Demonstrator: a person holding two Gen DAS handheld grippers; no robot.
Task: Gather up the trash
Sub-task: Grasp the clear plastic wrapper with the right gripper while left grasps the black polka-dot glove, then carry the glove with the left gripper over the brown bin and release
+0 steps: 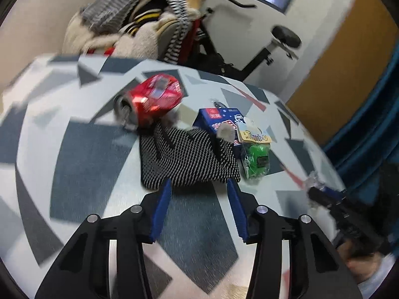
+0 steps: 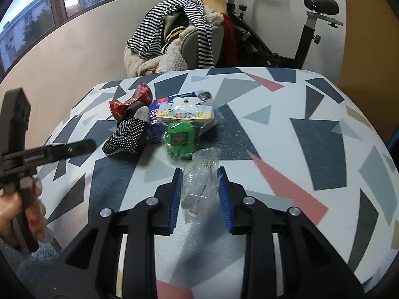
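Yellow "Thank U" card (image 2: 185,113) tops the green packet (image 2: 180,140); right claw (image 2: 200,174) straddles clear wrapper (image 2: 200,182), left claw (image 1: 199,184) wide.

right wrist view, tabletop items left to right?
Crushed red can → black dotted glove → blue box → green packaged toy → clear plastic wrapper, sitting between the right gripper jaws.

Worktop (image 2: 311,134) with geometric-print cloth carries: crushed red can (image 2: 131,101), black-white dotted sock (image 2: 127,135), blue carton (image 2: 155,124), green packaged toy (image 2: 180,138), clear plastic wrapper (image 2: 200,182).
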